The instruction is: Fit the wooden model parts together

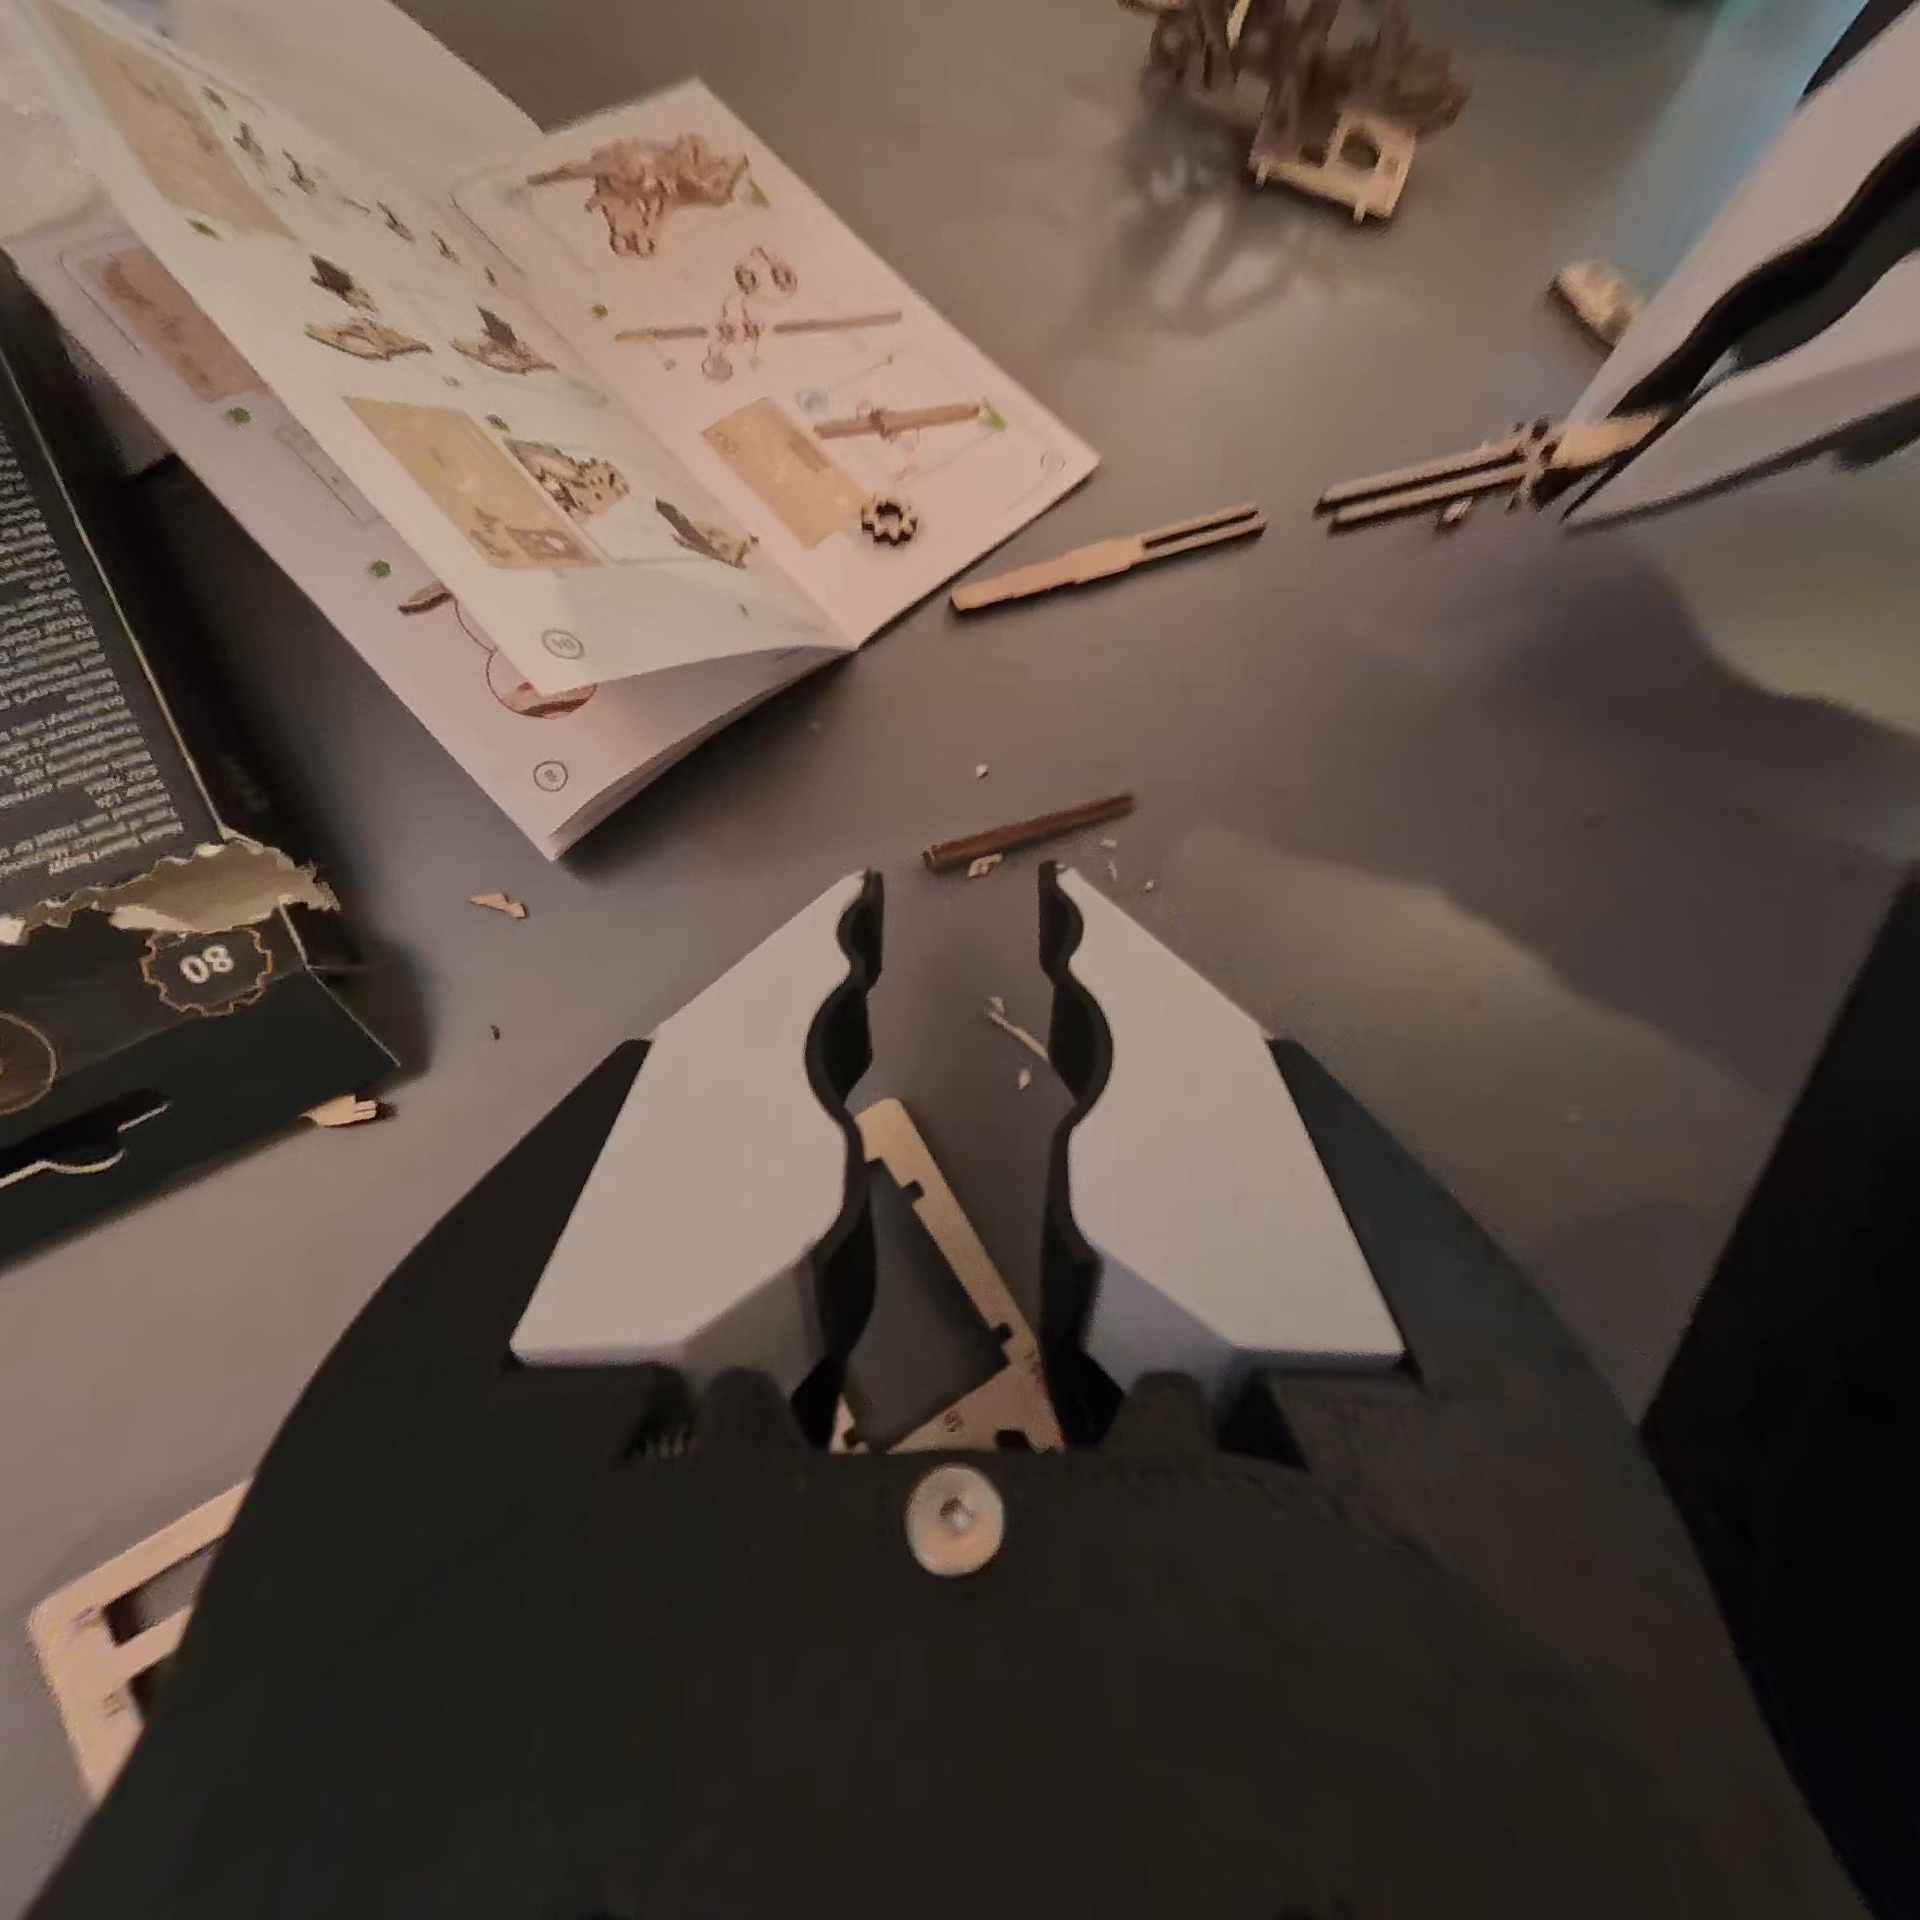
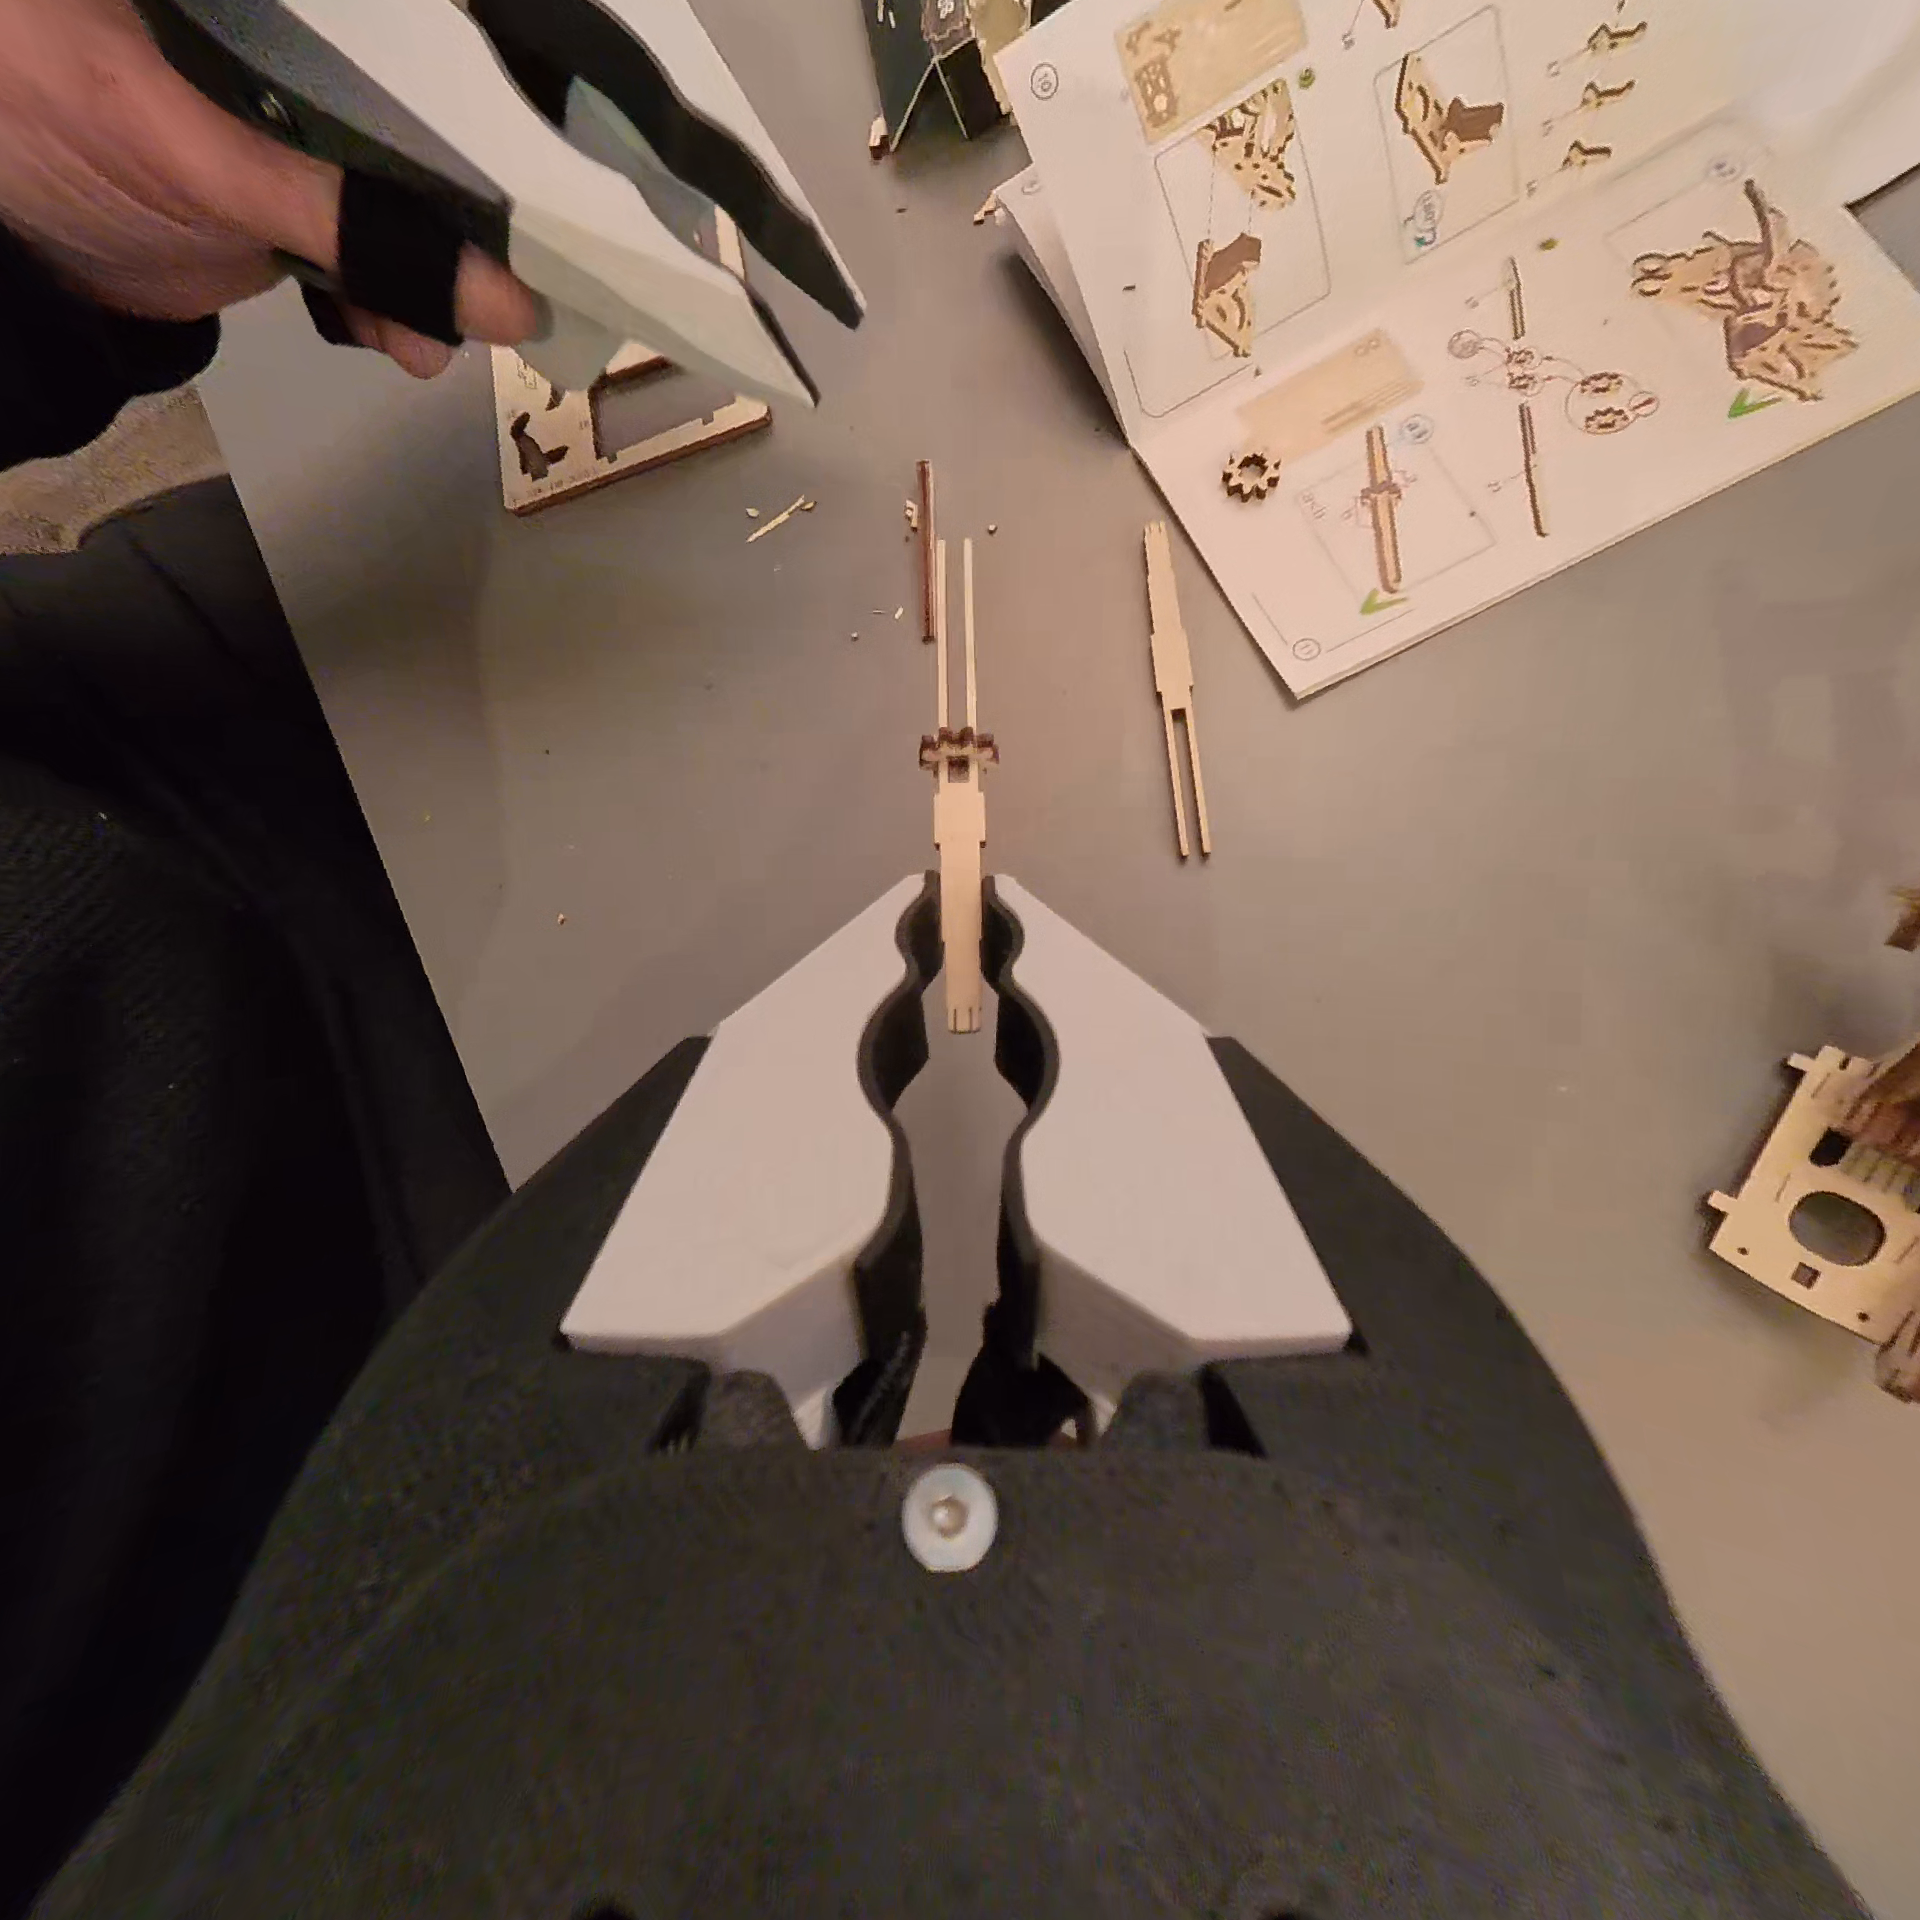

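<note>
My right gripper (image 2: 958,883) is shut on a slim forked wooden axle (image 2: 958,821) with a small toothed gear (image 2: 957,750) slid onto it. The axle points forward, just above the grey table. In the left wrist view this gripper (image 1: 1569,457) and its axle (image 1: 1444,483) are at the upper right. My left gripper (image 1: 961,883) is open and empty, hovering over the table; it shows at the upper left of the right wrist view (image 2: 831,353). A second forked wooden strip (image 1: 1107,561) (image 2: 1179,707) lies loose on the table. A loose gear (image 1: 890,520) (image 2: 1244,478) rests on the booklet.
An open instruction booklet (image 1: 623,416) (image 2: 1455,364) lies beside a torn black box (image 1: 104,831). A punched-out wooden sheet (image 1: 925,1226) (image 2: 644,447) lies under my left gripper. A thin dark stick (image 1: 1029,831) (image 2: 925,551) and splinters lie mid-table. A part-built model (image 1: 1320,104) (image 2: 1808,1226) stands farther off. Spacing between my two grippers at the tips: around 15 cm.
</note>
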